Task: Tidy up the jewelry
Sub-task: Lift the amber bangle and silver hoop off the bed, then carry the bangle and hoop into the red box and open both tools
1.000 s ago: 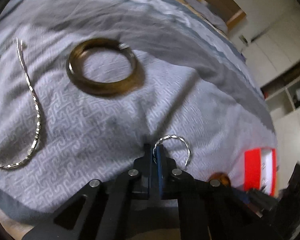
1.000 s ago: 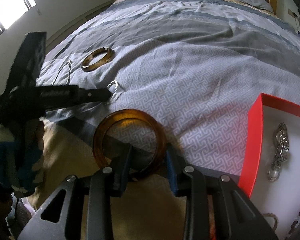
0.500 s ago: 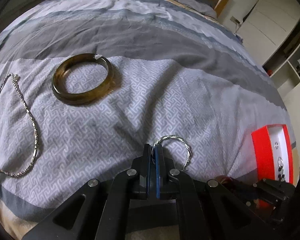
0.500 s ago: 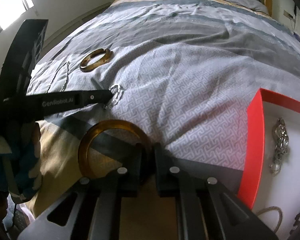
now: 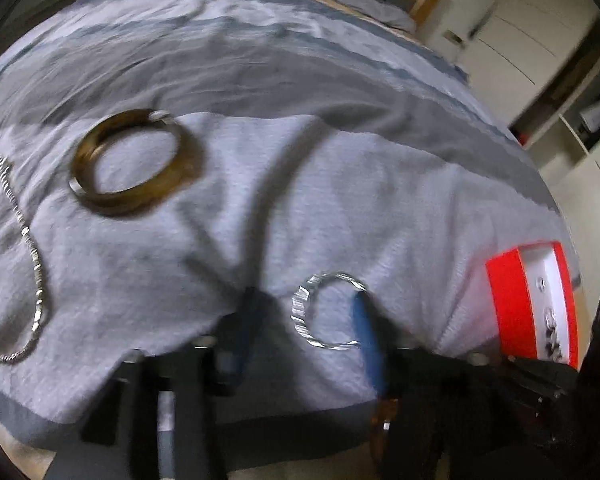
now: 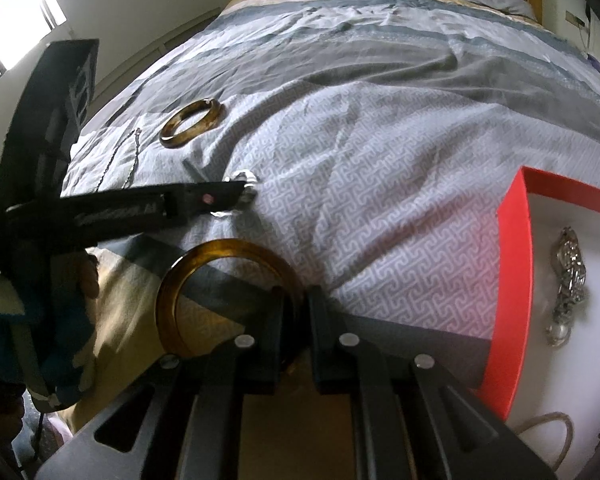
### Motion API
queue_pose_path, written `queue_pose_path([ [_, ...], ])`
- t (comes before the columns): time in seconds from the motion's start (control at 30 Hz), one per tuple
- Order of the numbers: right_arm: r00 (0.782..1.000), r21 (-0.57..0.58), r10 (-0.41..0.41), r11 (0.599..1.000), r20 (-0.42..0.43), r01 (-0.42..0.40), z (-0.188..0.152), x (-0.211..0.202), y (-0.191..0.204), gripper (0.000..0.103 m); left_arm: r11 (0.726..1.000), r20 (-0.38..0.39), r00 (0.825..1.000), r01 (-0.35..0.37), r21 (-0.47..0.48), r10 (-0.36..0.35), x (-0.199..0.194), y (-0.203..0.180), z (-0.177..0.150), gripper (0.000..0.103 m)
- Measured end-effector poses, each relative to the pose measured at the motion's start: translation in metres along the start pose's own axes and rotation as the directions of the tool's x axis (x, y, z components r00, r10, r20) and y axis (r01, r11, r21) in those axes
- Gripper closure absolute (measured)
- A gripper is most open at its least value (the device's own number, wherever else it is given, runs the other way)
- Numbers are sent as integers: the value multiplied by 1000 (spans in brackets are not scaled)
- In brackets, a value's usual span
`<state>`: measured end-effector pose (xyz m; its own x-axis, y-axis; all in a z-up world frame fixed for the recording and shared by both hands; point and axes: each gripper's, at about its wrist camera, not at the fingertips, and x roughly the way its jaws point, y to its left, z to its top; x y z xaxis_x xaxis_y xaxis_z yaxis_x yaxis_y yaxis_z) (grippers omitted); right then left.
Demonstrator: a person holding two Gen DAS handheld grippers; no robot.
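With several pieces already in the red-walled white jewelry box (image 6: 508, 280), your right fingers (image 6: 296, 320) pinch 1 amber bangle (image 6: 172, 292), your left fingers (image 5: 304, 320) are opening around the twisted silver hoop (image 5: 300, 312), while 1 brown bangle (image 5: 132, 160) and the silver chain (image 5: 36, 264) remain on the bed (image 5: 340, 184).

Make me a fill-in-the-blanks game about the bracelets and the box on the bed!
1. The right tool is shut on the amber ____ bangle.
2. The twisted silver bracelet lies between the pads of the ____ tool.
3. The open jewelry box has ____ walls.
4. The silver chain necklace lies on the patterned grey ____.

Missing words: round; left; red; bedspread
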<state>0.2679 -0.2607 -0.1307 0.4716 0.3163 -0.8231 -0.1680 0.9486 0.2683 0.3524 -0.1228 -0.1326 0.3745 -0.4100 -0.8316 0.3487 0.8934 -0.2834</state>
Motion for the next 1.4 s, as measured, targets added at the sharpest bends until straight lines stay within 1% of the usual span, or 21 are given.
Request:
queue_pose_path([
  [0.07,1000,1,0,1000,1,0,-1,0,-1,93,998,15,999,-50,38,50,3,-9,-2,53],
  [0.1,1000,1,1,1000,2,-1,-1,0,-1,93,998,21,999,-51,34,50,3,-9,-2,54],
  [0.17,1000,1,3,1000,4,-3,-1,0,-1,93,999,29,999,-46,19,45,3,-5,-2,60],
  [0.23,1000,1,5,1000,5,-5,-1,0,-1,93,998,33,998,-58,21,57,2,-1,-2,75],
  [0.27,1000,1,4,1000,5,-4,-1,0,-2,93,998,31,998,-59,27,58,2,0,-2,78],
  [0.33,1000,-2,0,1000,12,0,-2,-1,-1,93,997,28,998,-60,43,59,1,0,-2,96],
  [0.37,1000,-5,-3,1000,15,3,-3,-2,-1,93,997,29,998,-62,52,61,-1,-1,-3,97],
  [0.47,999,-7,-11,1000,30,11,-4,-6,1,93,993,50,995,-89,76,85,-8,-5,-7,98],
  [0.57,998,11,2,1000,59,-2,-6,-12,-1,93,989,82,991,-116,89,108,-21,-7,-12,98],
  [0.77,995,2,8,1000,103,-8,-8,-32,10,94,986,139,981,-149,70,138,-60,1,-17,98],
  [1.0,985,1,4,1000,173,-4,-9,-77,29,94,982,187,970,-173,77,157,-110,-5,-28,98],
  [1.13,978,12,-8,1000,209,5,-13,-103,34,94,982,209,967,-168,81,148,-133,-16,-34,98],
  [1.23,972,22,-25,1000,233,21,-20,-125,31,94,983,227,965,-156,97,131,-148,-31,-38,98],
  [1.3,968,38,-43,999,246,35,-26,-138,24,94,984,232,966,-140,111,112,-156,-46,-40,98],
  [1.4,962,80,-79,995,261,60,-39,-158,1,94,984,233,969,-112,137,78,-159,-70,-43,98],
])
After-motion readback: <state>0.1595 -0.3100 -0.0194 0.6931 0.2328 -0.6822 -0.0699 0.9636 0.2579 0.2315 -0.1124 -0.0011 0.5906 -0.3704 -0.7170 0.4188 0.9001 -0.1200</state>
